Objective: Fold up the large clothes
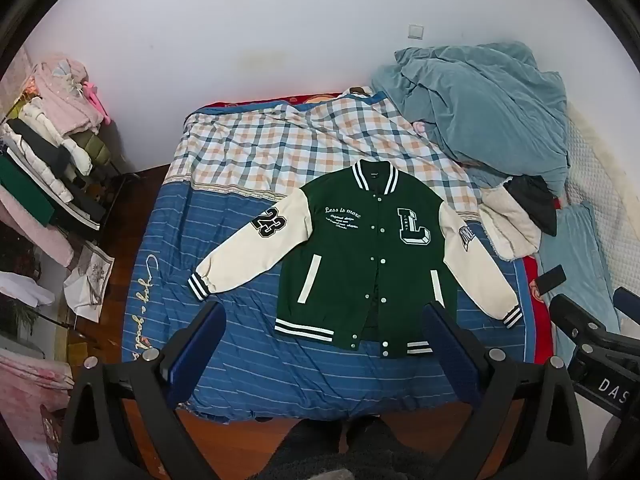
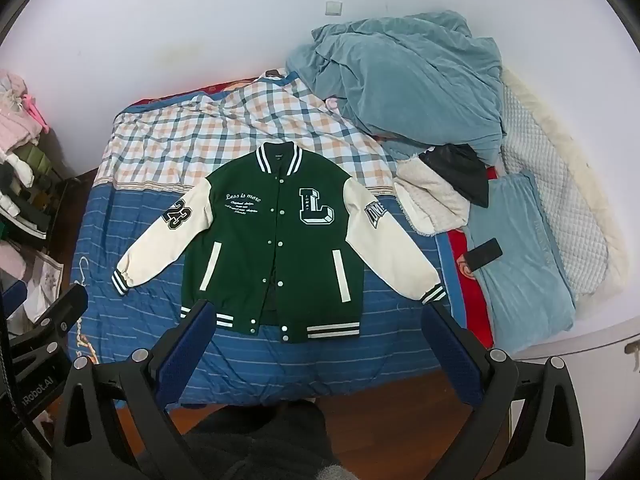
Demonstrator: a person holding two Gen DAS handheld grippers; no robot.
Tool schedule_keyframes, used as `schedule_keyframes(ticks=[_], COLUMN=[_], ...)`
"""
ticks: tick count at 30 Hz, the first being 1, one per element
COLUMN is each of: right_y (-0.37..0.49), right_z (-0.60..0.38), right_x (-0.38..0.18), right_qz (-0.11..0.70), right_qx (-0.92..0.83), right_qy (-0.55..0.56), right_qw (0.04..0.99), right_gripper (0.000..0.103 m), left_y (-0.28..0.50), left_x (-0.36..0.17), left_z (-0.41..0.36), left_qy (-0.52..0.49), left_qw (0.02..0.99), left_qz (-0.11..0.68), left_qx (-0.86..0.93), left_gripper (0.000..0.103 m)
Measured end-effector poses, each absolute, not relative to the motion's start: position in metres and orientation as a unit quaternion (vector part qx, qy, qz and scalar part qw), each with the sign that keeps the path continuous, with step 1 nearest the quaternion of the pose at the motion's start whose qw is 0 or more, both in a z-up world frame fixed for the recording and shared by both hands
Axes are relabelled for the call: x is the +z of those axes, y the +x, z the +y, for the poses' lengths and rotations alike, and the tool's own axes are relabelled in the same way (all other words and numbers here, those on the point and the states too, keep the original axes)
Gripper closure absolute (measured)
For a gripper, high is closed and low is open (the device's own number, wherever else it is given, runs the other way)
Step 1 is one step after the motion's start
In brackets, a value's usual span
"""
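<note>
Green and cream, the jacket [image 1: 368, 264] lies flat on the bed [image 1: 248, 360], front up, both sleeves spread out to the sides. Its bottom hem is near the bed's front edge, with bare blue sheet all around. A heap of blankets [image 1: 480, 108] fills the far right corner. The left gripper [image 1: 324, 320] and right gripper [image 2: 316, 320] hang above the hem, jaws wide apart, holding nothing.

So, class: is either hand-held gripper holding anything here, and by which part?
Nothing is held. The left hand-held gripper and right hand-held gripper hover open above the green varsity jacket with cream sleeves.
</note>
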State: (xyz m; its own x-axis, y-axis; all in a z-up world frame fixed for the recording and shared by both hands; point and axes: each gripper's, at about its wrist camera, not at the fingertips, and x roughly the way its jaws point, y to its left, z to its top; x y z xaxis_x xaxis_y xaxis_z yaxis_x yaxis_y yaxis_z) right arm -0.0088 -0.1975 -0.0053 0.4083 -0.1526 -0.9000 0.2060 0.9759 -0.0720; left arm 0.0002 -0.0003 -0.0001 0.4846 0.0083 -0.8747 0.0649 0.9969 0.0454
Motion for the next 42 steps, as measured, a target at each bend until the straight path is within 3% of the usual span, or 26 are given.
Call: schedule_keyframes(ticks=[42], right_y=[-0.001], right_z=[-0.196], right_x=[0.010], right_qz=[0.531], right_qx=[-0.107], right_qy=[0.023], right_qw=[0.840], right_gripper=[0.000], left_y=[0.006], left_x=[0.013], left_z=[-0.012], left_qy=[0.036], left_qw=[0.865], left_qz=[0.500], left_qx=[-0.021], left_gripper=[0.003])
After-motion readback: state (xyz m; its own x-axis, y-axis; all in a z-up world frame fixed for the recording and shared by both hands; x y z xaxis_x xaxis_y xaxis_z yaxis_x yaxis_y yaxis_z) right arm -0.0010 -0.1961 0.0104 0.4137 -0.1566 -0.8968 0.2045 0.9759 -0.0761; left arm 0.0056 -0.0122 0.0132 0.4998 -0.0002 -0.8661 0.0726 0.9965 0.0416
